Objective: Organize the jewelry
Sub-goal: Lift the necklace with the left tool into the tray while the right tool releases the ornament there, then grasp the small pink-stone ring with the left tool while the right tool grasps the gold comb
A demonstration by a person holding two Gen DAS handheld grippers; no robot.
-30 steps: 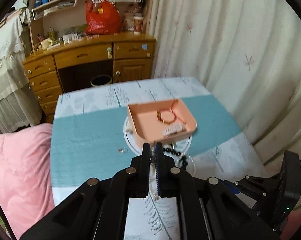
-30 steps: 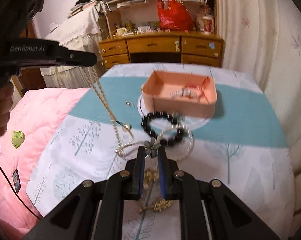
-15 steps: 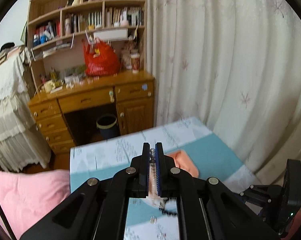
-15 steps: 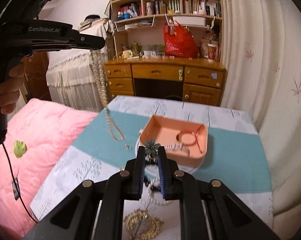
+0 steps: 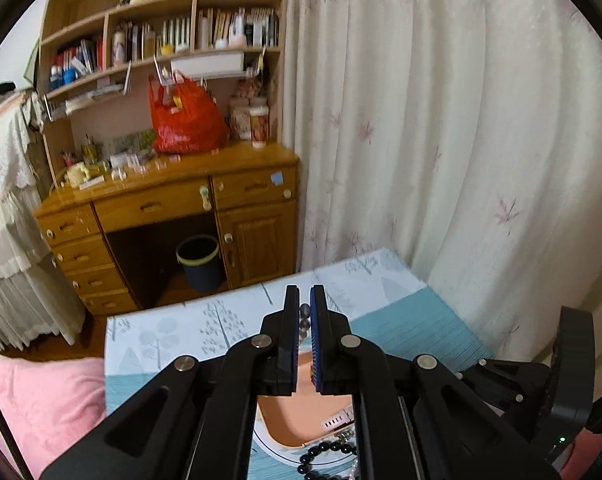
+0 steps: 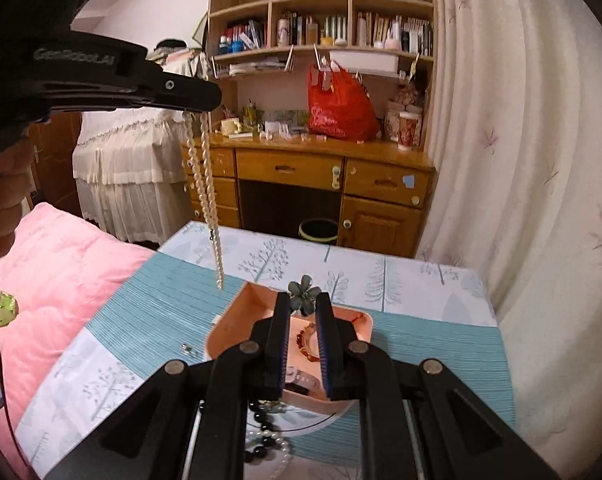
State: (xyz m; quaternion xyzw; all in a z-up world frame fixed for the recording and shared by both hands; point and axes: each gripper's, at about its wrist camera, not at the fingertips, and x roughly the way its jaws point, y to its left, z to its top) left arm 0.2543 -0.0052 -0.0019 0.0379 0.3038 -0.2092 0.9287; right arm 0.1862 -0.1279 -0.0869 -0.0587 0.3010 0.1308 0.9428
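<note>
A long strand of cream pearl beads [image 6: 205,184] is clamped in the left gripper [image 5: 305,312] and hangs doubled above the blue-and-white tree-print tablecloth [image 6: 421,344], its lower end in the air just beside the shallow pink plastic tray [image 6: 229,328]. Inside the tray an amber bead bracelet [image 6: 305,338] and a pale watch [image 6: 301,380] are seen. A grey-green flower brooch [image 6: 303,294] is gripped between the closed jaws of the right gripper [image 6: 303,308] above the tray. A black bead bracelet [image 6: 261,426] lies outside, near the tray's front wall.
</note>
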